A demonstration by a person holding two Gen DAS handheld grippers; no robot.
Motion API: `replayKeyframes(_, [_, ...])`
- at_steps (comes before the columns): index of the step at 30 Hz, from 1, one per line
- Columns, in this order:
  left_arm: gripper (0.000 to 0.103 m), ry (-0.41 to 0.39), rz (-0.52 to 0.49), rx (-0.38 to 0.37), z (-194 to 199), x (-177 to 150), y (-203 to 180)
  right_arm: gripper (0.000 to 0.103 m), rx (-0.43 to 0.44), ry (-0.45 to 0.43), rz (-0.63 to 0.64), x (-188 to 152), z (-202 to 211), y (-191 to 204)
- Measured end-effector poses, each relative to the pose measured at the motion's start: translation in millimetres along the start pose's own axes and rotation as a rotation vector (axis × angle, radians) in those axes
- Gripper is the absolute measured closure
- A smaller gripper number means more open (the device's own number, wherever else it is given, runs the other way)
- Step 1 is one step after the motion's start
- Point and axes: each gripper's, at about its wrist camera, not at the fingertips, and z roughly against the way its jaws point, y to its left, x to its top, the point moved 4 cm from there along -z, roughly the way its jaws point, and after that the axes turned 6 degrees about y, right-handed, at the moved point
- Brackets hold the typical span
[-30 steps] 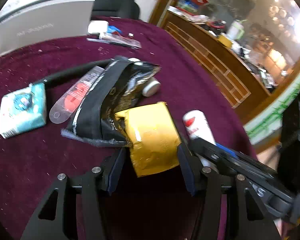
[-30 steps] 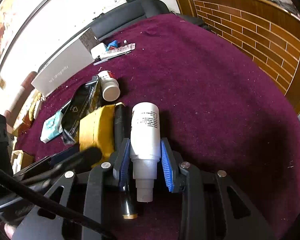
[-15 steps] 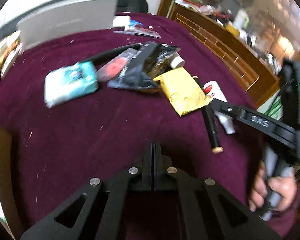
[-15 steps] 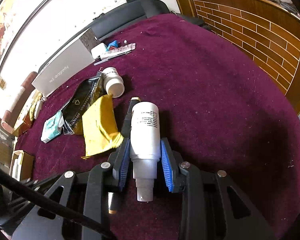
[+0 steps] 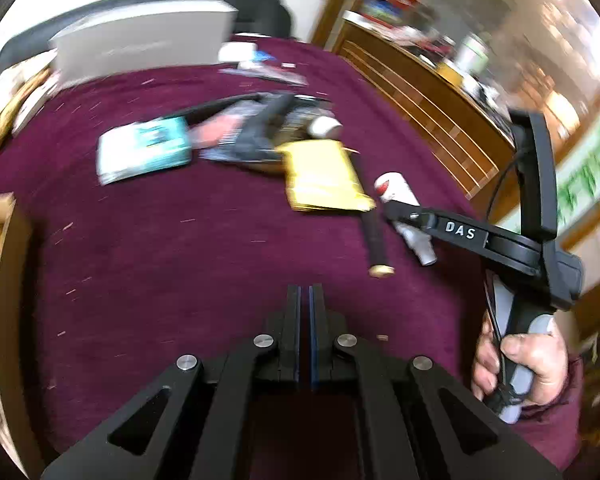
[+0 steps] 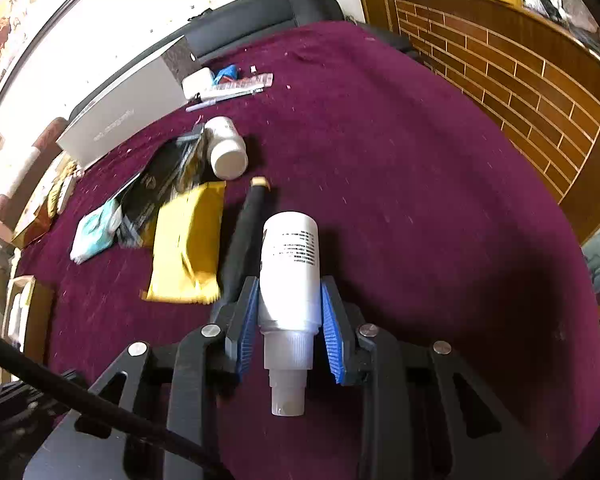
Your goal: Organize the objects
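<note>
White spray bottle (image 6: 290, 272) clamped in right gripper (image 6: 290, 320), apparently for moving; left gripper (image 5: 305, 332) closed, empty, near tablecloth's (image 6: 420, 200) front edge.

My right gripper (image 6: 288, 320) carries blue ribbed pads (image 6: 249, 326) on black fingers. Between them lies a white spray bottle (image 6: 290, 264) printed with black text lines. The cloth (image 6: 420, 200) filling the frame is plum purple. Left of centre: a yellow packet (image 6: 188, 240), a black tube (image 6: 244, 240) tipped gold, a pale teal pack (image 6: 96, 232). At right, a brown counter front (image 6: 520, 80) shows a brick pattern.
</note>
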Motion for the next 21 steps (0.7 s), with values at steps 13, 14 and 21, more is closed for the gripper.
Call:
replayKeyframes(13, [0.069, 0.029, -0.130, 0.190, -76, 48, -73, 0.074, 0.110, 0.022, -0.100, -18, 23, -43])
replayKeyframes(14, [0.068, 0.009, -0.153, 0.213, -79, 48, -73, 0.074, 0.112, 0.019, -0.100, -18, 23, -43])
replayKeyframes(21, [0.092, 0.041, -0.211, 0.200, -70, 27, -70, 0.075, 0.095, 0.012, -0.089, -17, 23, -42])
